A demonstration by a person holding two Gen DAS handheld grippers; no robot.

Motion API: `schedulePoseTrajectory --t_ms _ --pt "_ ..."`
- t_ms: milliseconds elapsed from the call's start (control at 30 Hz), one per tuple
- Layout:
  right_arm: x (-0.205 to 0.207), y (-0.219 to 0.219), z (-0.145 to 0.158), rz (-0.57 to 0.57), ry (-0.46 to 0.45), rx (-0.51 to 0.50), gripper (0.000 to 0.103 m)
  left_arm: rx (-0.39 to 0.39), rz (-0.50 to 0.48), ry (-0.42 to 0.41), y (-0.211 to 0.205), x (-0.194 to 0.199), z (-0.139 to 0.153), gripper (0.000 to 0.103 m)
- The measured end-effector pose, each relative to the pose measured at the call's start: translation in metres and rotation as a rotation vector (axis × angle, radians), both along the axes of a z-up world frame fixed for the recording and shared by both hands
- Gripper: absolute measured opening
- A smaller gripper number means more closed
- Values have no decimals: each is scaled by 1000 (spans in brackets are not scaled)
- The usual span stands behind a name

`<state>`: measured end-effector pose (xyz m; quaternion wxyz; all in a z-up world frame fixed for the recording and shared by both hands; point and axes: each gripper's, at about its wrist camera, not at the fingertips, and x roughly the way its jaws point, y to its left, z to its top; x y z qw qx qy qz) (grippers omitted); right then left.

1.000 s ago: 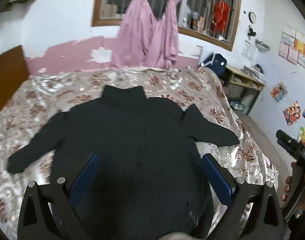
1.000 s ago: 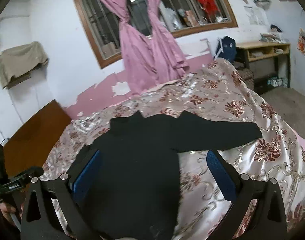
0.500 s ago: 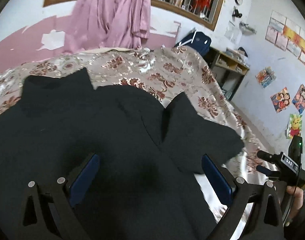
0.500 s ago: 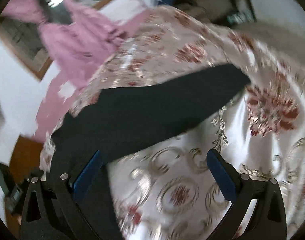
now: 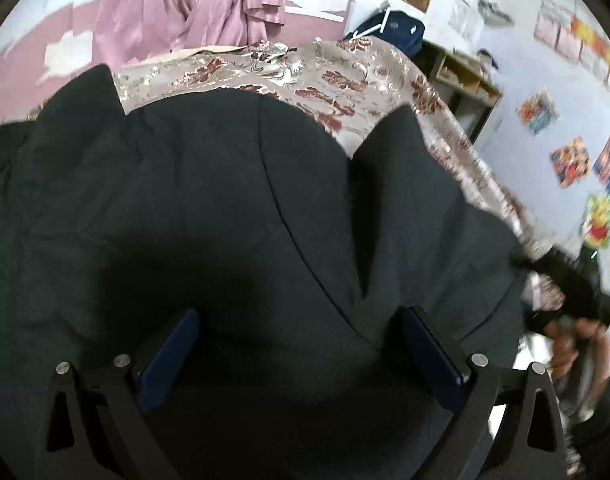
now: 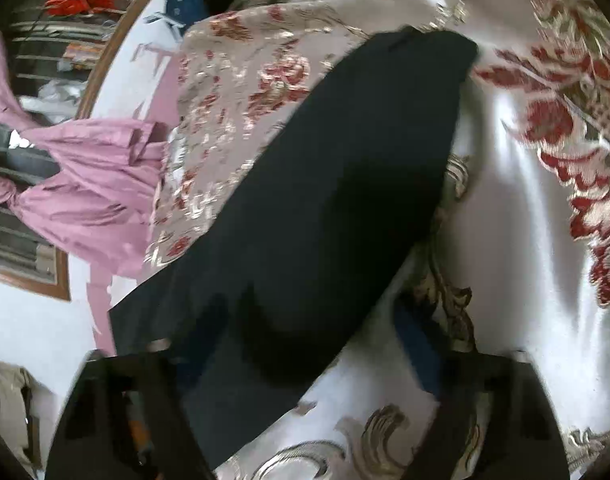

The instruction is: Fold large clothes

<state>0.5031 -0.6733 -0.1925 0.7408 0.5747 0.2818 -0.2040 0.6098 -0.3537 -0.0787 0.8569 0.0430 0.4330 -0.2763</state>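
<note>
A large black high-neck sweater lies spread flat on the bed and fills most of the left wrist view. My left gripper is open, close above the sweater's body near its right armpit seam. The right sleeve runs diagonally across the right wrist view, its cuff pointing away. My right gripper is open, low over the sleeve's near part, with one blue pad on each side of it. In the left wrist view the right gripper shows at the sleeve's end, blurred.
The bed has a shiny floral cover. A pink curtain hangs at the barred window behind. A blue bag and a wooden shelf stand past the bed's far right corner. Posters are on the right wall.
Both grippers have dropped closer to the sweater. The left moved in toward the right shoulder area; the right swung down over the right sleeve and rotated. Both stay open.
</note>
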Motion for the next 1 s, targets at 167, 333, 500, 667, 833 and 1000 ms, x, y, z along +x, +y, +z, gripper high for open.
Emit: schedulePoseTrajectory --t_ms 167,333,500,667,833,1000 --pt "4 1 -6 -84 -59 45 32 38 5 -31 0 -2 -6 103" --pt "7 9 36 -115 -41 -67 10 -128 41 48 38 -5 13 101" --pt "26 25 145 -36 -89 -353 10 -321 116 67 113 -37 51 102" --pt "48 78 248 115 -154 -661 10 -247 205 58 176 -62 72 102" --pt "79 163 321 357 -247 -894 10 -297 340 99 247 -79 82 102" --pt "100 273 353 613 -261 -1187 10 -317 432 55 305 -97 93 102"
